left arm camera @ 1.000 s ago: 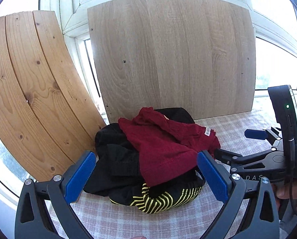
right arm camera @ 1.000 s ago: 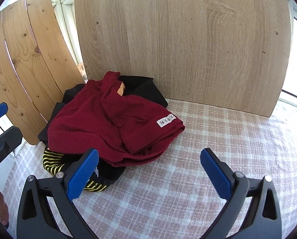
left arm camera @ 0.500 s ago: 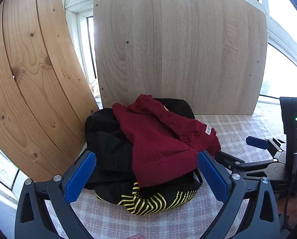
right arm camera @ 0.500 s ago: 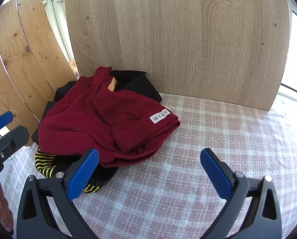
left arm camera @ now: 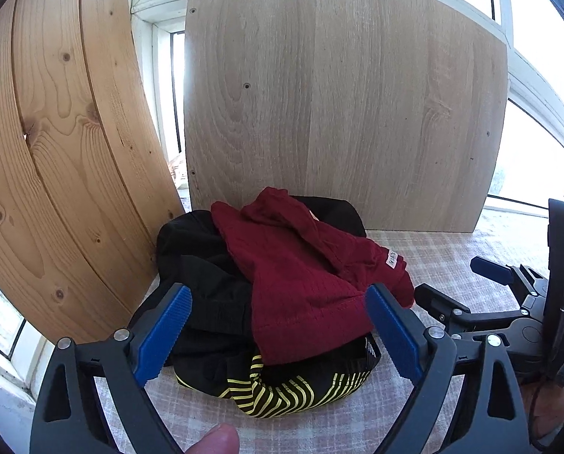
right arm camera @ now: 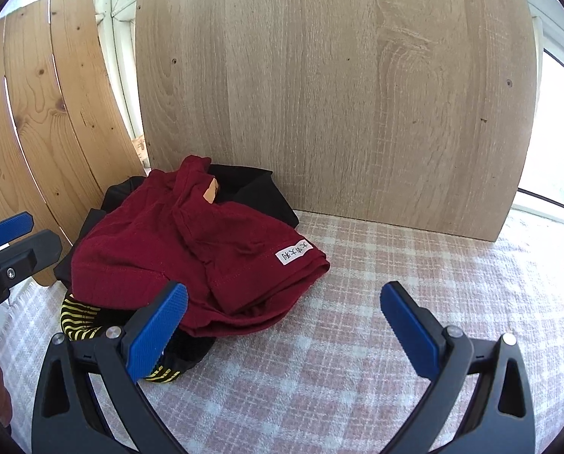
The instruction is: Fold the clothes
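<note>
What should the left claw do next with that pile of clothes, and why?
Probably ease forward and pinch the red garment. It lies on top of the pile, over the black clothes and the yellow-striped one. The left claw frames its near edge, jaws closing but gripping nothing; the right claw is open.

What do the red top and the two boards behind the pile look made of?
Red top: soft matte knit, seemingly cotton; ribbed texture, stitched hem. Left board: solid pine planks, with knots and seams. Back board: probably oak-look laminate, very flat and uniform.
</note>
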Available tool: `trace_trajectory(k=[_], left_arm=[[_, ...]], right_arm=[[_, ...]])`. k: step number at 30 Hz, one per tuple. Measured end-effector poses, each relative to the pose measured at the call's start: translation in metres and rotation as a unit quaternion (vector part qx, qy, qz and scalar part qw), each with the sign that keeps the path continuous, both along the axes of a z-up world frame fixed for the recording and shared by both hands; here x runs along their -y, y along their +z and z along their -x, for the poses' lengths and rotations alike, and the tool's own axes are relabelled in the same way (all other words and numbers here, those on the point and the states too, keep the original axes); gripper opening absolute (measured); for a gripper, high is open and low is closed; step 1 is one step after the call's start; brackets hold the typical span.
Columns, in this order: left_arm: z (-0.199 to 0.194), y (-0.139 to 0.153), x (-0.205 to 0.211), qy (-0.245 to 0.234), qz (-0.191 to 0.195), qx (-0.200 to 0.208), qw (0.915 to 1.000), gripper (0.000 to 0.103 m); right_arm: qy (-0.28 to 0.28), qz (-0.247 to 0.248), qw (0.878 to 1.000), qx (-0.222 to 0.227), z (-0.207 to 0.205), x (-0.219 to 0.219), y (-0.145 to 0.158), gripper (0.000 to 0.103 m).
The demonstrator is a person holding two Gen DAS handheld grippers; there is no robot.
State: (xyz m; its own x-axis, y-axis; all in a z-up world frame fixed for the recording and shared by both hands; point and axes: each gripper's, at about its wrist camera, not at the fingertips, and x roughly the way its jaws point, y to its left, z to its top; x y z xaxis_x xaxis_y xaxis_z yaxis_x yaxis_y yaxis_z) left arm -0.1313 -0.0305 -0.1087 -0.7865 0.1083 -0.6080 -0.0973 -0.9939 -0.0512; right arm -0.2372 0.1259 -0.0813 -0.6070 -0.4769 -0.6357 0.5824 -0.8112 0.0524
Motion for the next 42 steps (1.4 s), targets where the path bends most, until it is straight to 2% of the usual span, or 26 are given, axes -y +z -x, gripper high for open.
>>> trace_trajectory(k=[4,6,8,10,12,14,15,19,21,22,23,25,27,28,29,30,31,32,33,34,35,37,38,39,42], left_arm=[[-0.005,0.006,-0.001,0.003,0.01,-0.015,0.9998,0.092],[-0.006,0.007,0.0,0.009,0.009,-0.017,0.9998,0.082],[-0.003,0.005,0.0,0.014,0.014,-0.008,0.9998,0.036],[-0.001,0.001,0.0,0.017,0.018,-0.001,0.9997,0.028],[-0.001,0.0,0.0,0.018,0.017,0.0,0.9997,0.035],[-0.002,0.0,0.001,0.018,0.009,-0.001,0.9998,0.091],[-0.002,0.001,0.002,0.018,0.006,-0.001,0.9998,0.097],[-0.002,0.004,0.003,0.024,-0.002,-0.002,0.9997,0.099],[-0.003,0.004,0.003,0.025,-0.003,-0.004,0.9997,0.097],[-0.003,0.004,0.003,0.026,-0.003,-0.005,0.9997,0.088],[-0.003,0.004,0.003,0.026,-0.001,-0.005,0.9996,0.07],[-0.001,0.003,0.003,0.026,0.003,0.0,0.9996,0.053],[0.0,0.001,0.003,0.026,0.006,0.003,0.9996,0.047],[0.0,0.001,0.003,0.026,0.006,0.004,0.9996,0.045],[0.0,0.0,0.003,0.026,0.005,0.006,0.9996,0.043],[0.0,0.0,0.004,0.027,0.005,0.007,0.9996,0.043],[-0.001,0.0,0.004,0.027,0.004,0.006,0.9996,0.043],[-0.001,0.001,0.003,0.026,0.004,0.007,0.9996,0.043],[-0.001,0.001,0.003,0.025,0.003,0.007,0.9997,0.043],[-0.001,0.002,0.002,0.025,0.003,0.007,0.9997,0.05],[-0.001,0.002,0.002,0.024,0.003,0.007,0.9997,0.071],[-0.001,0.003,0.002,0.024,0.001,0.003,0.9997,0.085],[0.0,0.003,0.002,0.026,0.003,0.003,0.9997,0.087],[0.001,0.002,0.002,0.026,0.006,0.005,0.9996,0.088],[0.004,-0.001,0.001,0.024,0.011,0.012,0.9996,0.093]], right_arm=[[-0.007,0.0,1.0,-0.002,0.0,-0.004,0.001,0.103],[-0.008,-0.001,1.0,0.0,0.0,-0.005,0.0,0.103],[-0.007,-0.002,1.0,0.003,-0.001,-0.006,-0.002,0.103],[-0.005,-0.003,1.0,0.006,-0.002,-0.006,-0.004,0.103],[-0.003,-0.003,1.0,0.007,-0.004,-0.006,-0.006,0.103],[-0.002,-0.002,1.0,0.007,-0.004,-0.006,-0.006,0.103],[-0.001,-0.002,1.0,0.008,-0.004,-0.005,-0.006,0.103],[-0.003,0.004,1.0,0.008,-0.004,-0.006,-0.004,0.103],[-0.007,0.004,1.0,0.012,-0.002,-0.005,-0.004,0.103],[-0.008,0.004,1.0,0.016,-0.001,-0.006,-0.005,0.103],[-0.009,0.007,1.0,0.019,0.0,-0.006,-0.005,0.103],[-0.005,0.012,1.0,0.023,0.0,-0.008,-0.006,0.103],[-0.001,0.012,1.0,0.009,-0.003,-0.008,-0.005,0.099],[0.001,0.011,1.0,-0.003,-0.006,-0.008,-0.004,0.094],[0.001,0.005,1.0,-0.013,-0.007,-0.007,-0.003,0.084],[0.001,-0.002,1.0,-0.022,-0.009,-0.006,-0.002,0.068],[-0.003,-0.004,1.0,-0.031,-0.01,-0.006,-0.001,0.056],[-0.009,-0.001,0.999,-0.036,-0.01,-0.008,0.001,0.037],[-0.014,0.001,0.999,-0.042,-0.01,-0.01,0.002,0.035],[-0.02,0.003,0.999,-0.047,-0.01,-0.011,0.004,0.035],[-0.025,0.004,0.999,-0.042,-0.008,-0.012,0.004,0.036],[-0.036,0.005,0.999,-0.032,-0.003,-0.013,0.004,0.049],[-0.035,0.009,0.999,-0.027,-0.001,-0.014,0.003,0.066],[-0.034,0.014,0.999,-0.022,0.0,-0.015,0.002,0.075],[-0.017,0.017,1.0,-0.003,0.005,-0.012,-0.003,0.08]])
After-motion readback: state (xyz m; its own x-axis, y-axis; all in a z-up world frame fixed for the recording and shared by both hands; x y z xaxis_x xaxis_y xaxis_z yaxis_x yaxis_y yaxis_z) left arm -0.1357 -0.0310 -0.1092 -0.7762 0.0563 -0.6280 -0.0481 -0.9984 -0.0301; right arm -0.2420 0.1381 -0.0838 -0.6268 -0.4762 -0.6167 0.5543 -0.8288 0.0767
